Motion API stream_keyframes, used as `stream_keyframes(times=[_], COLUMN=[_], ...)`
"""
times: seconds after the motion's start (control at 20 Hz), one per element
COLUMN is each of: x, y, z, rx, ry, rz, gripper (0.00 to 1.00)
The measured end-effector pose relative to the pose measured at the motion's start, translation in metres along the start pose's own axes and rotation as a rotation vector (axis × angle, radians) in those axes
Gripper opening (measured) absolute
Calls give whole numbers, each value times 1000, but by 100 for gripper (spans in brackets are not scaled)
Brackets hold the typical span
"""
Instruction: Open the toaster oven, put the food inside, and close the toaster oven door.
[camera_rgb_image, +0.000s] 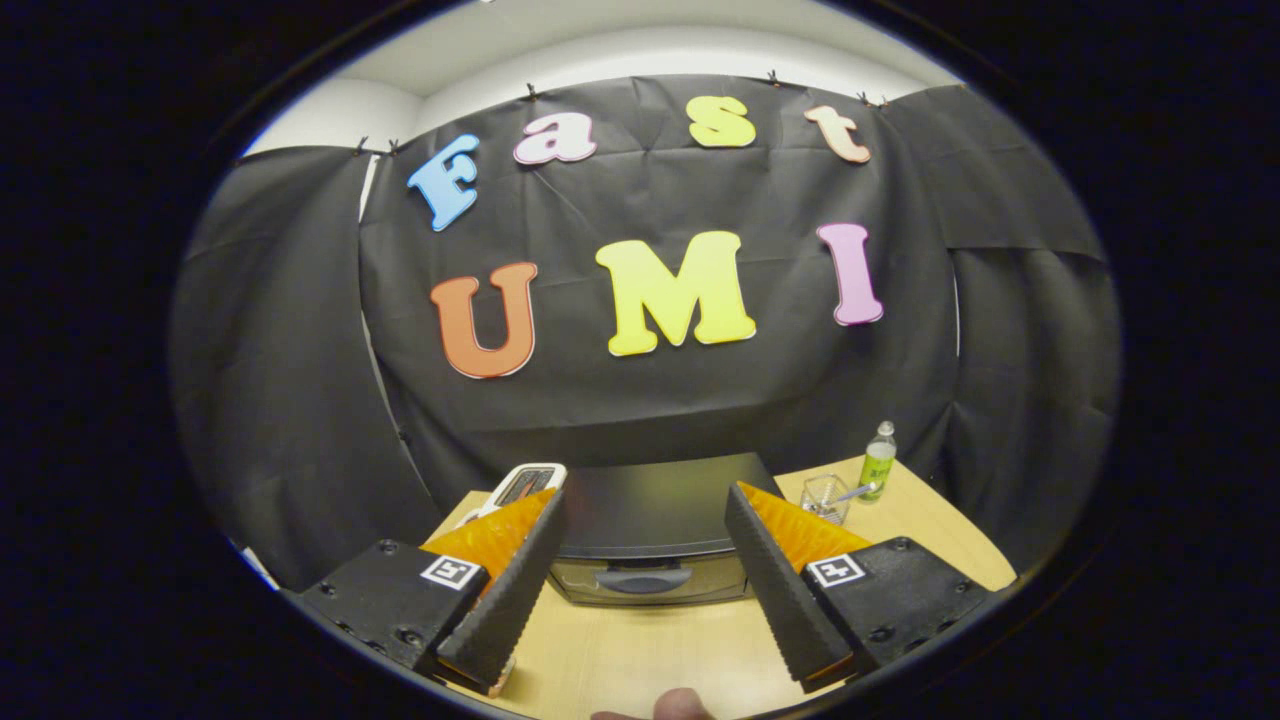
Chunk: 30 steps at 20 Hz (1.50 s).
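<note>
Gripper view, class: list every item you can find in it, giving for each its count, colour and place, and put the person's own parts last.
Toaster oven: one, black top with a silvery front and dark handle, door closed, on the table just beyond the gripper.
Table: one, light wood, under everything.
Glass cup: one, clear, something small inside, right of the toaster oven.
Bottle: one, clear with a green label, behind the glass cup.
White object: one, white with a dark and reddish face, left of the toaster oven; what it is I cannot tell.
Gripper: one, open, holding nothing, aimed at the toaster oven.
Fingertip: one, person's, nearest the camera.
</note>
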<state>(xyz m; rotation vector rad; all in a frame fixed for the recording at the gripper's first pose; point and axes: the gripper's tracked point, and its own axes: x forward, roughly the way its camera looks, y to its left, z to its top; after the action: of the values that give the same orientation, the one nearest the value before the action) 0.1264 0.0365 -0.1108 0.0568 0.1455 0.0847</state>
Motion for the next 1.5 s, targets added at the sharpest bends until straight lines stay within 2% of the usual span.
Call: stream_keyframes(times=[0.45,0.7,1.05,1.15,1.35,1.5], x=[97,127,142,142,141,132], y=[-9,-10,-30,-28,-28,-27], z=[-95,-128,-160,-161,-166,-170], rx=[-18,-26,-20,-50,-5,-29], ry=[132,176,247,235,234,252], rz=[-15,-30,-80,-77,-73,-71], gripper=[100,100,100,100,100,100])
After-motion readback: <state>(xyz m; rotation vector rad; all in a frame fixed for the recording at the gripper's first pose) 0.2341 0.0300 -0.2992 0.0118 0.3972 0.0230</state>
